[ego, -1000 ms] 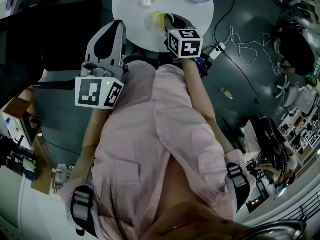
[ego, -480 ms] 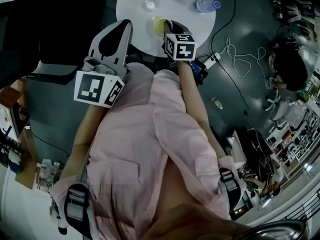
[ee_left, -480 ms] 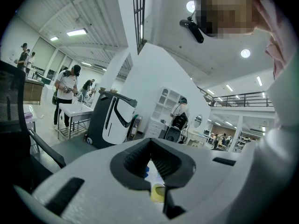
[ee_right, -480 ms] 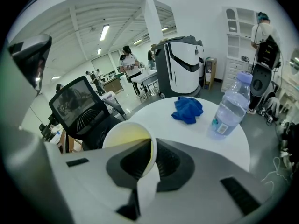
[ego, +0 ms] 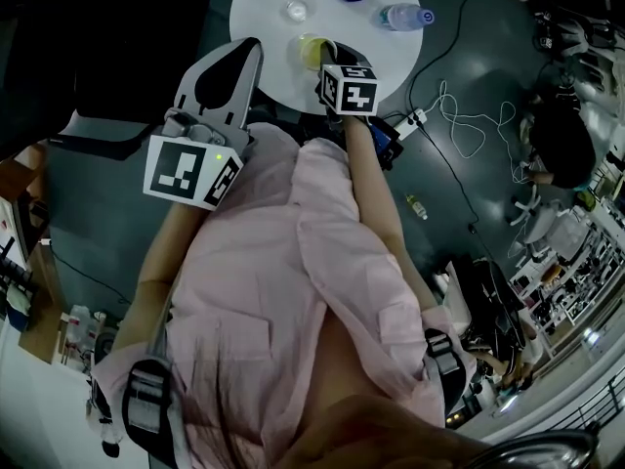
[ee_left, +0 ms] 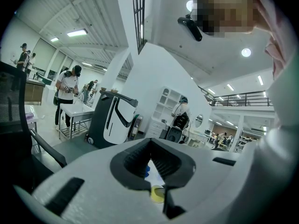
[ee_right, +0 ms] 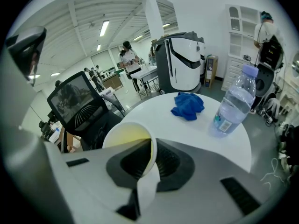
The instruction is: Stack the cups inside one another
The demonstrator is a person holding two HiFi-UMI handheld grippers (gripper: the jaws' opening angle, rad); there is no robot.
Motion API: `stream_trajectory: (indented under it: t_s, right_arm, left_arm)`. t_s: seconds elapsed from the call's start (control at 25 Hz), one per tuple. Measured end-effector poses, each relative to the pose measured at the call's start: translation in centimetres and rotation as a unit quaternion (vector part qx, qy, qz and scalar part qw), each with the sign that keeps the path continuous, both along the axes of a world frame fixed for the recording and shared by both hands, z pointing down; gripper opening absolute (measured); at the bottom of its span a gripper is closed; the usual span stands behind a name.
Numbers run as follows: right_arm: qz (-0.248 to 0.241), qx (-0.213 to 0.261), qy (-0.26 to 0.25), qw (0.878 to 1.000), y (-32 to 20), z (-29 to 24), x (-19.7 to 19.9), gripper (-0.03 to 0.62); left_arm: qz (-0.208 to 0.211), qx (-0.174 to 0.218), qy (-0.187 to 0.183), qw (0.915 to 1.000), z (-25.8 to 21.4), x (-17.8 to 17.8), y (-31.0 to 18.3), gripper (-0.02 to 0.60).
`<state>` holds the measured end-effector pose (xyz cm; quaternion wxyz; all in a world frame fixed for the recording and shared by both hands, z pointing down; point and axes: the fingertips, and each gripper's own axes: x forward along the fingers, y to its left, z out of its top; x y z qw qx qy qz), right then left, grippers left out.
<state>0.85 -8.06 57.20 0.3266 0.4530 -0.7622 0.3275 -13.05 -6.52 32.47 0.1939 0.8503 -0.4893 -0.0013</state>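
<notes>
Nothing is nested yet: a yellow cup is pinched by its wall in the clenched right tongs at the near edge of the round counter, while the left tongs are held closed and empty, off to the side. What looks to be a clear cup is left alone farther in, so the stacking is judged wholly outstanding. Open surface is offered between them, with the bottle and blue cloth well apart at the far side.
</notes>
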Motion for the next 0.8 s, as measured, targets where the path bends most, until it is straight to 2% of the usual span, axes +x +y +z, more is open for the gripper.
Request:
stream_trajectory:
  t_s: [0.8]
  right_arm:
    - [-0.029, -0.018, 0.026, 0.999, 0.8, 2.5, -0.4, 0.038]
  left_arm:
    - [-0.006, -0.003, 0.005, 1.0, 0.5, -0.4, 0.6, 0.015]
